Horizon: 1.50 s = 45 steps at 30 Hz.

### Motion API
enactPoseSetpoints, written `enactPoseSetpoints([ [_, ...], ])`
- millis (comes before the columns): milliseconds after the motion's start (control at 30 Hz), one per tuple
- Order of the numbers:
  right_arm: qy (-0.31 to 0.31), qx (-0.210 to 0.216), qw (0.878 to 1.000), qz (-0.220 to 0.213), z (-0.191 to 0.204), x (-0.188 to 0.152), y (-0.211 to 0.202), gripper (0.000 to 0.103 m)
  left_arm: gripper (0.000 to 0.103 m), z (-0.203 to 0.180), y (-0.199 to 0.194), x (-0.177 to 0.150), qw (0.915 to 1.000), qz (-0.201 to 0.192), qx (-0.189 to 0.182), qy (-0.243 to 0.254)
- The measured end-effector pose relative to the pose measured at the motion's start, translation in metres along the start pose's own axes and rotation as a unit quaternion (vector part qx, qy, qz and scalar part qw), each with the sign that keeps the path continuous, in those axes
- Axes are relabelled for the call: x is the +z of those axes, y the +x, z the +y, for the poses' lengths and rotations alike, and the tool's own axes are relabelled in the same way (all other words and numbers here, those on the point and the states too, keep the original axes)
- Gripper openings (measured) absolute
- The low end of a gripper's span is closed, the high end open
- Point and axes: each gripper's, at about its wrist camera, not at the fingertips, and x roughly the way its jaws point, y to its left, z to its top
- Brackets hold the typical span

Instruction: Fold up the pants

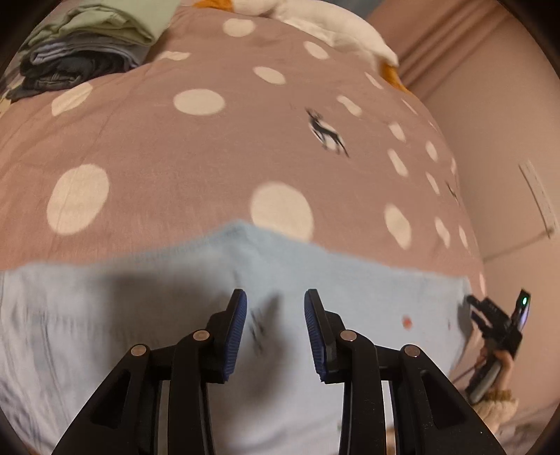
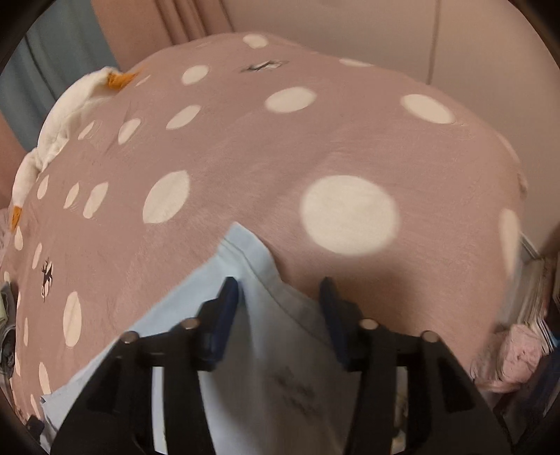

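Observation:
Light blue pants [image 1: 175,315] lie flat on a pink polka-dot bedspread [image 1: 175,147]. My left gripper [image 1: 275,304] hovers over the middle of the pants, open and empty. In the right wrist view a corner of the pants [image 2: 252,266] points away from me. My right gripper [image 2: 278,294] is open and empty above that corner, its left finger over the cloth and its right finger over the bedspread [image 2: 280,157]. The right gripper also shows in the left wrist view [image 1: 497,325], beside the pants' right edge.
A stack of folded clothes [image 1: 87,45] sits at the far left of the bed. A white and orange plush toy [image 1: 336,28] lies at the far edge. A wall [image 1: 497,140] runs along the right. Pink cloth [image 2: 521,353] lies beside the bed.

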Motion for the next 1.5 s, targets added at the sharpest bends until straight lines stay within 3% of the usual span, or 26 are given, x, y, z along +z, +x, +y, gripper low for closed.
enactPoseSetpoints([
  [67,0.005,0.006,1.0,0.001,-0.015,-0.014,-0.016,0.051,0.04,-0.002,0.0,-0.014,0.9999,0.015,-0.003,0.007],
  [200,-0.006,0.003,1.0,0.01,-0.03,-0.037,-0.023,0.051,0.041,-0.002,0.013,-0.039,0.9981,0.058,-0.017,0.01],
  [233,-0.016,-0.005,1.0,0.012,-0.03,-0.04,-0.022,0.045,0.041,-0.002,0.018,-0.044,0.9978,0.063,-0.016,0.015],
  [300,-0.028,-0.037,0.999,0.011,-0.032,-0.043,-0.017,0.019,0.041,-0.002,0.024,-0.049,0.9979,0.058,-0.009,0.026],
  [367,-0.014,-0.026,0.999,0.012,-0.039,-0.042,-0.017,0.013,0.041,-0.002,0.024,-0.048,0.9982,0.055,-0.011,0.022],
  [533,0.011,-0.009,1.0,-0.009,-0.047,-0.04,-0.031,0.009,0.041,0.003,0.025,-0.048,0.9981,0.058,-0.022,0.004],
  [733,0.014,-0.009,1.0,0.009,-0.05,-0.052,-0.013,0.011,0.041,0.004,0.024,-0.051,0.9983,0.054,-0.023,0.004],
  [800,0.016,-0.011,1.0,0.01,-0.05,-0.051,-0.02,0.015,0.041,0.005,0.022,-0.05,0.9982,0.054,-0.025,0.002],
  [833,0.018,-0.02,1.0,0.01,-0.051,-0.053,-0.025,0.028,0.041,0.005,0.02,-0.049,0.9981,0.055,-0.026,-0.002],
  [867,0.02,-0.03,0.999,0.001,-0.053,-0.056,-0.031,0.049,0.041,0.006,0.018,-0.048,0.998,0.057,-0.028,-0.007],
  [933,0.024,-0.018,0.999,-0.015,-0.057,-0.061,-0.041,0.061,0.05,0.007,0.014,-0.046,0.9979,0.055,-0.03,-0.016],
  [967,0.026,-0.002,1.0,-0.013,-0.059,-0.062,-0.042,0.06,0.058,0.006,0.011,-0.046,0.9982,0.051,-0.027,-0.017],
  [1067,0.043,0.07,0.997,0.008,-0.063,-0.071,-0.031,0.06,0.068,-0.001,0.0,-0.043,0.9997,0.024,-0.004,-0.003],
  [1133,0.054,0.08,0.995,0.02,-0.061,-0.074,-0.019,0.061,0.069,-0.003,-0.006,-0.042,0.9999,0.009,0.009,0.008],
  [1233,0.057,0.082,0.995,-0.006,-0.058,-0.066,-0.012,0.064,0.072,-0.004,-0.014,-0.042,0.9996,-0.006,0.021,0.016],
  [1300,0.086,0.094,0.992,-0.016,-0.061,-0.054,-0.004,0.06,0.072,-0.002,-0.016,-0.043,0.9995,-0.01,0.024,0.019],
  [1367,0.1,0.102,0.99,-0.014,-0.06,-0.044,0.002,0.03,0.072,0.001,-0.018,-0.044,0.9994,-0.014,0.026,0.018],
  [1400,0.105,0.117,0.988,-0.011,-0.059,-0.042,0.003,0.02,0.072,0.002,-0.019,-0.045,0.9994,-0.016,0.025,0.015],
  [1500,0.108,0.143,0.984,-0.014,-0.048,-0.04,-0.007,0.016,0.072,0.009,-0.024,-0.047,0.9995,-0.019,0.023,0.007],
])
